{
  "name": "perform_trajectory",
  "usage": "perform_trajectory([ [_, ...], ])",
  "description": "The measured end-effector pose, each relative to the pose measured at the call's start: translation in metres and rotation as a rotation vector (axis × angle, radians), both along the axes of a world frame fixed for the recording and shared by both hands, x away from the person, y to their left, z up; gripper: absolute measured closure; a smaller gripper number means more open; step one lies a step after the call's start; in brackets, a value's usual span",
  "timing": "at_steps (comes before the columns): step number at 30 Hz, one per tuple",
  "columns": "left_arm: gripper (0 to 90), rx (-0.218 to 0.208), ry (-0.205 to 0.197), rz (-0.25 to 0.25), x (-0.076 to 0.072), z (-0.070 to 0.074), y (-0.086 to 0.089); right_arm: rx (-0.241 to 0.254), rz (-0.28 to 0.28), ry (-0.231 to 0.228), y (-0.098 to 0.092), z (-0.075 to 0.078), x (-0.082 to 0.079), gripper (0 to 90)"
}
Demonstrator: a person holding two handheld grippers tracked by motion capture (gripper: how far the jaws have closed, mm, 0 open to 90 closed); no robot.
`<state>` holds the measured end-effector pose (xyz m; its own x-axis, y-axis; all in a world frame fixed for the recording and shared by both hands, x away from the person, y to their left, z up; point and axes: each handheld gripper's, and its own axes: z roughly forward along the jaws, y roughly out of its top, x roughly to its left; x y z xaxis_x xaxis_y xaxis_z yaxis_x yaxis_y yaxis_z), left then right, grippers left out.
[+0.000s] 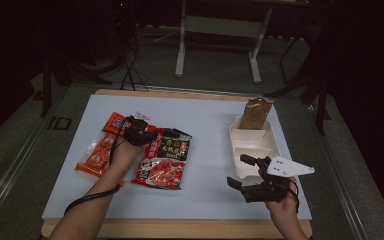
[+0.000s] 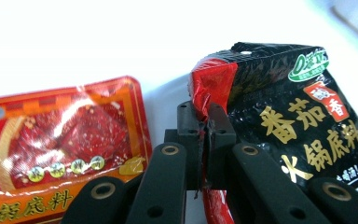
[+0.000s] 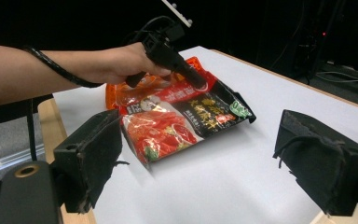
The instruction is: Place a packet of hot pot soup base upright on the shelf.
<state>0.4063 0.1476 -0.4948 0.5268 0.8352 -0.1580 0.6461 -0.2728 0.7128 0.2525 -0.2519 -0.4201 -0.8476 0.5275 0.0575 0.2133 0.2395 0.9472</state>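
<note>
A dark room surrounds the lit white worktop (image 1: 210, 115); beyond it, grey carpet (image 1: 215, 65) carries a white-legged table frame (image 1: 220, 25).

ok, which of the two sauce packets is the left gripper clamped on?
The black-and-red packet: the left gripper pinches its red corner. The orange packet lies beside it, untouched.

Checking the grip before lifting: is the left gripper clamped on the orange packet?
No, the left gripper pinches the red edge of the black-and-red hotpot base packet; the orange packet lies beside it.
</note>
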Motion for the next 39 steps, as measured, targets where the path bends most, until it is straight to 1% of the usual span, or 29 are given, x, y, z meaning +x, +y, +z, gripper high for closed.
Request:
perform_trajectory([
  [1, 87.8, 0.005, -0.011, -0.001, -0.002, 0.003, -0.001, -0.003, -0.003, -0.002, 0.000, 0.000, 0.000, 14.5],
  [2, 87.8, 0.005, -0.011, -0.001, -0.002, 0.003, -0.001, -0.003, -0.003, -0.002, 0.000, 0.000, 0.000, 14.5],
  [3, 87.8, -0.005, -0.023, -0.009, -0.005, 0.008, -0.001, -0.007, -0.006, -0.005, 0.000, 0.000, 0.000, 14.4],
  [5, 87.8, 0.002, -0.039, -0.016, -0.008, 0.013, -0.003, 0.007, -0.006, 0.000, -0.001, 0.001, 0.000, 14.5],
  [7, 87.8, -0.010, -0.046, -0.028, -0.011, 0.018, -0.003, 0.014, -0.005, 0.004, -0.001, 0.001, 0.000, 14.5],
  [8, 87.9, -0.010, -0.046, -0.028, -0.011, 0.018, -0.003, 0.014, -0.005, 0.004, -0.001, 0.001, 0.000, 14.5],
  [9, 87.9, 0.001, -0.067, -0.041, -0.015, 0.024, -0.004, 0.016, -0.003, 0.006, -0.002, 0.001, 0.000, 14.5],
  [11, 88.0, -0.008, -0.079, -0.046, -0.019, 0.027, -0.005, 0.019, -0.003, 0.007, -0.002, 0.002, -0.001, 14.9],
  [14, 88.1, 0.001, -0.112, -0.058, -0.025, 0.034, -0.007, 0.017, -0.014, 0.006, -0.003, 0.003, -0.001, 15.1],
  [16, 88.2, 0.001, -0.126, -0.064, -0.029, 0.037, -0.009, 0.027, -0.020, 0.004, -0.004, 0.003, -0.001, 15.2],
  [17, 88.2, -0.007, -0.135, -0.068, -0.031, 0.039, -0.011, 0.026, -0.023, 0.005, -0.005, 0.003, -0.001, 16.5],
  [18, 88.1, -0.008, -0.138, -0.073, -0.032, 0.041, -0.011, 0.027, -0.025, 0.005, -0.005, 0.004, 0.000, 16.7],
  [19, 88.2, -0.005, -0.152, -0.082, -0.034, 0.044, -0.013, 0.032, -0.028, 0.003, -0.005, 0.004, -0.001, 16.9],
  [20, 88.1, -0.005, -0.152, -0.082, -0.034, 0.044, -0.013, 0.032, -0.028, 0.003, -0.005, 0.004, -0.001, 16.9],
  [21, 88.1, -0.006, -0.174, -0.101, -0.039, 0.048, -0.017, 0.036, -0.030, 0.004, -0.006, 0.005, -0.001, 18.8],
  [24, 88.1, -0.010, -0.196, -0.119, -0.046, 0.053, -0.021, 0.038, -0.029, -0.012, -0.008, 0.008, -0.003, 19.6],
  [25, 88.1, -0.020, -0.200, -0.121, -0.048, 0.055, -0.022, 0.042, -0.026, -0.013, -0.008, 0.009, -0.003, 19.6],
  [26, 88.1, -0.019, -0.209, -0.131, -0.051, 0.057, -0.024, 0.044, -0.025, -0.012, -0.009, 0.009, -0.003, 19.5],
  [29, 88.2, -0.009, -0.244, -0.155, -0.061, 0.063, -0.029, 0.034, -0.031, -0.039, -0.009, 0.010, -0.003, 16.6],
  [30, 88.1, -0.002, -0.256, -0.163, -0.064, 0.066, -0.031, 0.024, -0.037, -0.052, -0.009, 0.010, -0.003, 15.9],
  [31, 88.2, -0.003, -0.267, -0.171, -0.067, 0.068, -0.032, 0.018, -0.045, -0.070, -0.009, 0.011, -0.004, 15.3],
  [32, 88.1, -0.005, -0.282, -0.181, -0.070, 0.070, -0.033, 0.018, -0.043, -0.077, -0.009, 0.011, -0.004, 14.2],
  [34, 88.0, -0.011, -0.301, -0.192, -0.076, 0.074, -0.035, 0.004, -0.053, -0.079, -0.008, 0.012, -0.004, 14.0],
  [36, 88.0, -0.020, -0.314, -0.205, -0.080, 0.078, -0.036, 0.005, -0.047, -0.069, -0.008, 0.012, -0.004, 14.0],
  [37, 88.0, -0.019, -0.326, -0.204, -0.083, 0.080, -0.036, 0.005, -0.052, -0.067, -0.008, 0.012, -0.004, 14.0],
  [38, 88.0, -0.030, -0.333, -0.215, -0.085, 0.082, -0.036, 0.005, -0.057, -0.063, -0.007, 0.012, -0.004, 14.0],
  [39, 88.0, -0.035, -0.344, -0.213, -0.088, 0.083, -0.037, 0.002, -0.067, -0.063, -0.007, 0.011, -0.004, 13.5],
])
